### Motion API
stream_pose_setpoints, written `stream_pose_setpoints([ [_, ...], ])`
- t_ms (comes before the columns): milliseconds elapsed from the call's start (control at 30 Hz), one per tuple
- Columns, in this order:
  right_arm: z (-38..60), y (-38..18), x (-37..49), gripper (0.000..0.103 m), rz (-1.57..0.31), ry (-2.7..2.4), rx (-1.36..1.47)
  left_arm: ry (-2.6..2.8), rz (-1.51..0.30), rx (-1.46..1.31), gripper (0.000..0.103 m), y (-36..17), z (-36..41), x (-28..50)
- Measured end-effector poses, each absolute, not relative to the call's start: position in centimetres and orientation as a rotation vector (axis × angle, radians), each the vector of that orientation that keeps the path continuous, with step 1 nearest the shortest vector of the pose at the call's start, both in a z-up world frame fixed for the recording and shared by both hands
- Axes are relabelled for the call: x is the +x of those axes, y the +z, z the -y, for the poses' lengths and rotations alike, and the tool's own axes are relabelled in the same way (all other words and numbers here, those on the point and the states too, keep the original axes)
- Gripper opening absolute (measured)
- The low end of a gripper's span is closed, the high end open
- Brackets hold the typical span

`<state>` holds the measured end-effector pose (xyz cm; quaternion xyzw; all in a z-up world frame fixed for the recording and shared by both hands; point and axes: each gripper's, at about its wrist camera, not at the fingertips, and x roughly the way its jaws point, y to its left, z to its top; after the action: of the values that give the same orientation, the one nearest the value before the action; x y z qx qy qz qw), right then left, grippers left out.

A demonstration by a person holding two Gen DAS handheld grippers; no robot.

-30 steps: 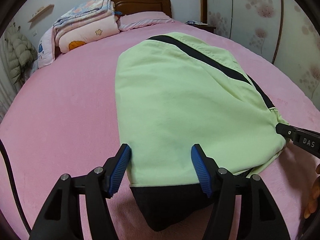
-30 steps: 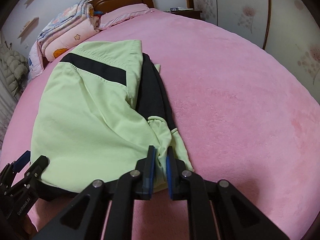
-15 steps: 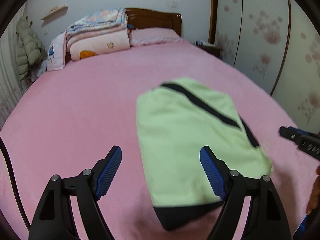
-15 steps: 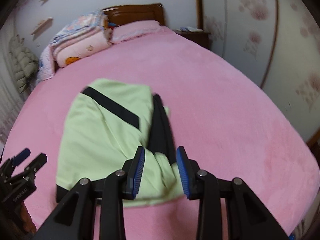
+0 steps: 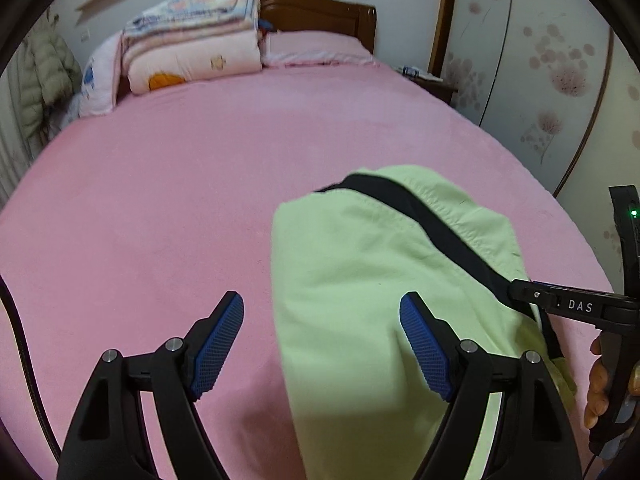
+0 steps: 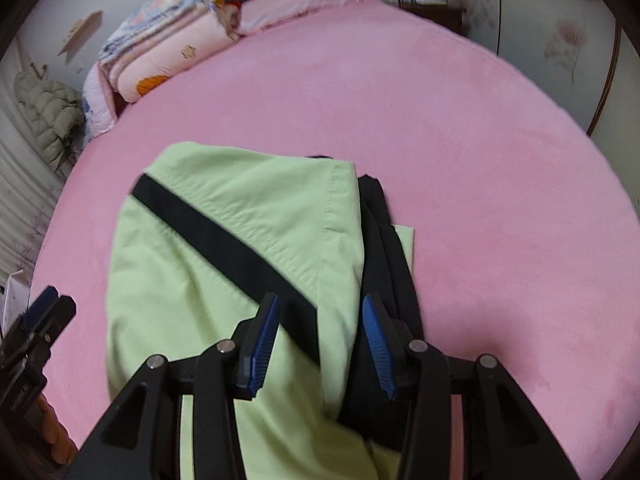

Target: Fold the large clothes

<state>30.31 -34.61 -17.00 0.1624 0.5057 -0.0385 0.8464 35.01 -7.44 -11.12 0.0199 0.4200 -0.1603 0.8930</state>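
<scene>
A light green garment with a black stripe lies folded on the pink bed; it also shows in the right wrist view, with black fabric along its right edge. My left gripper is open and empty, above the garment's left edge near its front end. My right gripper is open and empty, above the garment's right side over the stripe. The right gripper's tip shows at the right in the left wrist view. The left gripper's tip shows at the left in the right wrist view.
Folded quilts and a pink pillow lie at the wooden headboard. A nightstand and a floral wardrobe stand to the right. A padded jacket hangs at the left.
My right gripper opened and let go of the garment's corner. Both grippers lifted and pulled back, then came forward again over the garment. The garment lies flat.
</scene>
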Motion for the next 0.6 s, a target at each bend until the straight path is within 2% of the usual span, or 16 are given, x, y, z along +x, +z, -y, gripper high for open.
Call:
stream_pose_setpoints([
  [133, 35.3, -18.8, 31.9, 0.043, -1.092, -0.063, 0.415, -0.324, -0.918, 0.066, 0.079, -13.2, 8.7, 36.8],
  [233, 35.1, -19.0, 32.1, 0.004, -1.075, -0.059, 0.376, -0.329, -0.93, 0.074, 0.079, -14.1, 9.6, 37.4],
  [600, 36.2, -18.0, 29.9, 0.0, -1.009, -0.216, 0.223, -0.336, -0.914, 0.107, 0.08, -15.6, 12.2, 37.5],
])
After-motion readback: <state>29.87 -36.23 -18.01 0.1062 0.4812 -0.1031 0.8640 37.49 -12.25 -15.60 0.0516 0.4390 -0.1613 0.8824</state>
